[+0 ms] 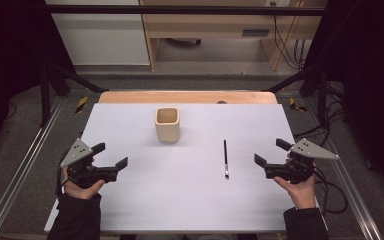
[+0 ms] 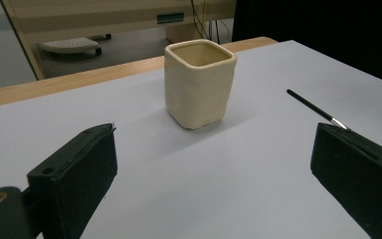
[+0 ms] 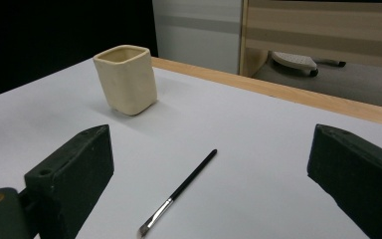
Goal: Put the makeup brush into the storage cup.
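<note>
On the white tabletop (image 1: 145, 200) stand one cream square cup (image 1: 167, 124) and one thin black brush (image 1: 226, 158), well apart, the cup toward the far edge, the brush right of centre. Two tongs hover at the near corners: the left tongs (image 1: 113, 155) and the right tongs (image 1: 268, 152), both spread wide, pinching nothing.

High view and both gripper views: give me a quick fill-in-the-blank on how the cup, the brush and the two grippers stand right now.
1. The cream cup stands ____ on the white table.
2. The black brush lies nearer the ____ gripper.
3. The left gripper has its jaws ____, with nothing between them.
4. The cup and the brush are ____, not touching.

Missing words: upright; right; open; apart
</note>
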Tool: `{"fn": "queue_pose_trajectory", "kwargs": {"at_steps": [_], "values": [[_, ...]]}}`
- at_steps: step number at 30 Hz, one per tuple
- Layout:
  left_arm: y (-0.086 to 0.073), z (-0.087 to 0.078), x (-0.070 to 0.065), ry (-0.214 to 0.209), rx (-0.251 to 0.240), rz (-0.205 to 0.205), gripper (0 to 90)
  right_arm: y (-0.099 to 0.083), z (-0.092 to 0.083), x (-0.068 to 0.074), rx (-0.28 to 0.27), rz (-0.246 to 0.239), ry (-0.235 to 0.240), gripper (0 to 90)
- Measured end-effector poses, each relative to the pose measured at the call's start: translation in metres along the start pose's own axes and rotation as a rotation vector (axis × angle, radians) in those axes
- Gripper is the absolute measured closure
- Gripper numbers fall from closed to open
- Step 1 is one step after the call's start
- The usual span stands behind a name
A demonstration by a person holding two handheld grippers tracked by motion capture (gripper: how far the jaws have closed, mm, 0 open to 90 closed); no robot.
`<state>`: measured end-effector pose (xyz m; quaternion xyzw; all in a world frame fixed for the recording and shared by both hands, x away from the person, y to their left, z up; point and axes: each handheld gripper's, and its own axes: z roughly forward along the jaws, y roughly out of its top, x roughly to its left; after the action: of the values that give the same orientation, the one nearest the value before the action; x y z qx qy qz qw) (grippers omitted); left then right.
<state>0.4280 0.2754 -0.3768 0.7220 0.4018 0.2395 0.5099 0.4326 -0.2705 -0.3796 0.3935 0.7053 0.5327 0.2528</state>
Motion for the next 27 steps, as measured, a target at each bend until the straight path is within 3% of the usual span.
{"fn": "queue_pose_trajectory", "kwargs": {"at_steps": [17,27], "values": [[-0.007,0.0,0.007,0.013,0.012,-0.016,4.8,0.003,0.009,0.007,0.057,-0.007,-0.019,5.6],[-0.011,0.006,0.009,0.015,0.034,-0.018,4.8,0.011,0.033,0.017,0.117,-0.017,-0.014,5.8]]}}
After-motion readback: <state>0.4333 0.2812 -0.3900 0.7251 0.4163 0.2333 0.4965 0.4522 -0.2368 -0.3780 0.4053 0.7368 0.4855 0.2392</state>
